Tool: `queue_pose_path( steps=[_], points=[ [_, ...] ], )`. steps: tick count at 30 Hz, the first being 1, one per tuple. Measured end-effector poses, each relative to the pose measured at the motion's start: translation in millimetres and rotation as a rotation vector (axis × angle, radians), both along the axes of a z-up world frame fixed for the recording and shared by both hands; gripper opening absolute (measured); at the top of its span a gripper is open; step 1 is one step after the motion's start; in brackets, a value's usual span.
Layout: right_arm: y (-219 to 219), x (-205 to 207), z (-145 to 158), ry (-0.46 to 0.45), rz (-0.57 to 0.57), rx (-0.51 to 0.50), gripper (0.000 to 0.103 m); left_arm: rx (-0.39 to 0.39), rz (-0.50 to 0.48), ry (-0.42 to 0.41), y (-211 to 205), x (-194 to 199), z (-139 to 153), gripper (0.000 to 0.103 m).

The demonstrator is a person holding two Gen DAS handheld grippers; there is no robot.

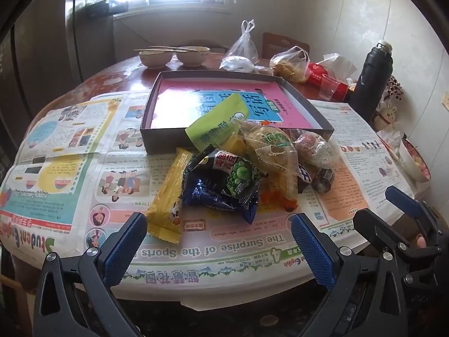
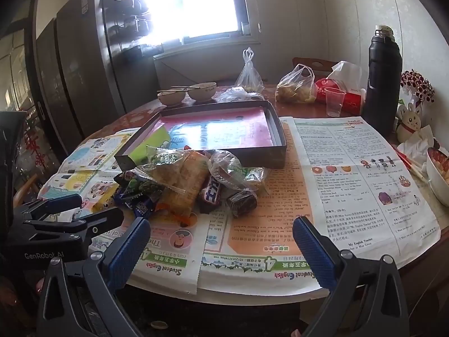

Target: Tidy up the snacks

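The snack pile lies mid-desk on newspaper, against the near wall of the shallow cardboard tray. Both the left hand-held gripper and right hand-held gripper hang wide open, empty, at the near edge. Crinkly film slips, so each should probably pinch one loose outer packet, like the flat yellow bar.

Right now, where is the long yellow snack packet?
In the left wrist view the yellow packet lies on the newspaper at the pile's left edge, beside the dark green-pea packet.
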State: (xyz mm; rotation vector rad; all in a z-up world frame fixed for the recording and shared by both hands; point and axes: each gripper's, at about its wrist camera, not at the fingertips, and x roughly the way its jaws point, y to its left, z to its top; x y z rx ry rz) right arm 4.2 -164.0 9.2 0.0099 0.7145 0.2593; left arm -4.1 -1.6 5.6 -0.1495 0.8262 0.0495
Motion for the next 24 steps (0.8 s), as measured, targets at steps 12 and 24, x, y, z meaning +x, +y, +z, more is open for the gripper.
queue_pose_path(
  steps=[12,24],
  points=[
    [2.2,0.1,-2.6,0.009,0.007,-0.005,0.102,0.010,-0.001,0.001,-2.0,-0.5,-1.8,0.102],
    [2.4,0.7,-3.6,0.008,0.004,-0.014,0.102,0.012,0.000,0.003,-0.8,-1.9,-1.3,0.102]
  ],
)
